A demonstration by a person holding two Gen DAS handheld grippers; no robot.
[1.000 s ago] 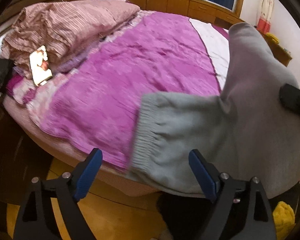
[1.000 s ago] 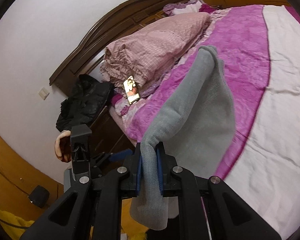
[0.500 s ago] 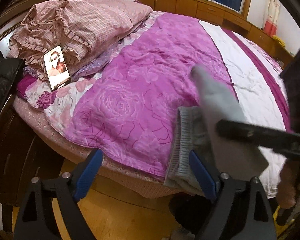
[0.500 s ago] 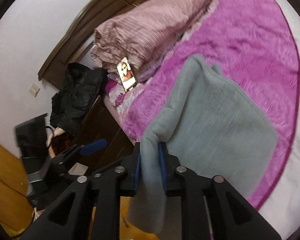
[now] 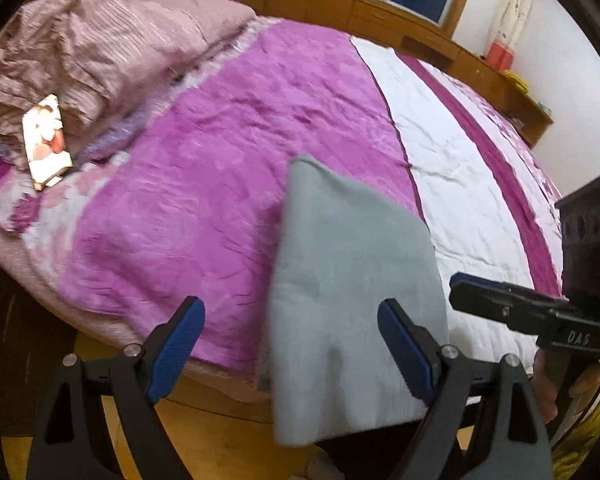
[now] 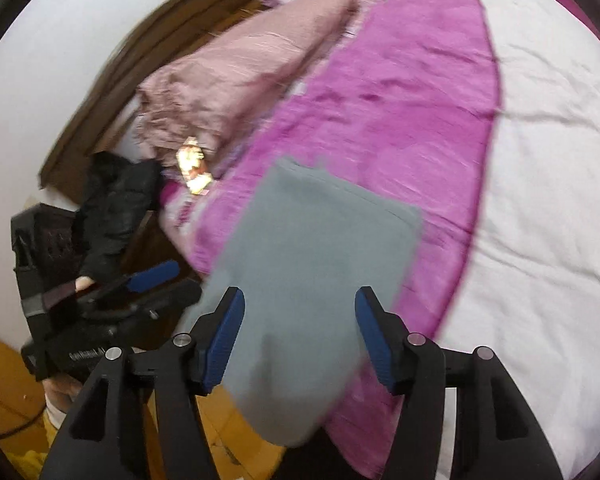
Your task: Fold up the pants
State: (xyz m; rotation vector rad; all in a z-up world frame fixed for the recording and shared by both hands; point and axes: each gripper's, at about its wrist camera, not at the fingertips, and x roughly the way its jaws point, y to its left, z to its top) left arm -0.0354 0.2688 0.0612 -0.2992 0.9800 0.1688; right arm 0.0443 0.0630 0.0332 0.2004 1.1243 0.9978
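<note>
The grey pants (image 5: 352, 276) lie folded on the near edge of the bed, part hanging over the edge; they also show in the right wrist view (image 6: 316, 272). My left gripper (image 5: 290, 348) is open and empty, its blue pads either side of the pants' near end. My right gripper (image 6: 300, 340) is open just above the hanging end of the pants, holding nothing. The right gripper shows at the right of the left wrist view (image 5: 512, 308), and the left gripper at the left of the right wrist view (image 6: 112, 300).
The bed has a purple and white cover (image 5: 228, 176). A pink quilt (image 5: 100, 48) is piled at the head, with a lit phone (image 5: 44, 140) leaning on it. A black garment (image 6: 120, 208) lies on the bedside cabinet. Wooden floor (image 5: 220, 432) lies below.
My right gripper has opened and let go of the pants, which have dropped flat onto the bed edge. The left gripper stays open.
</note>
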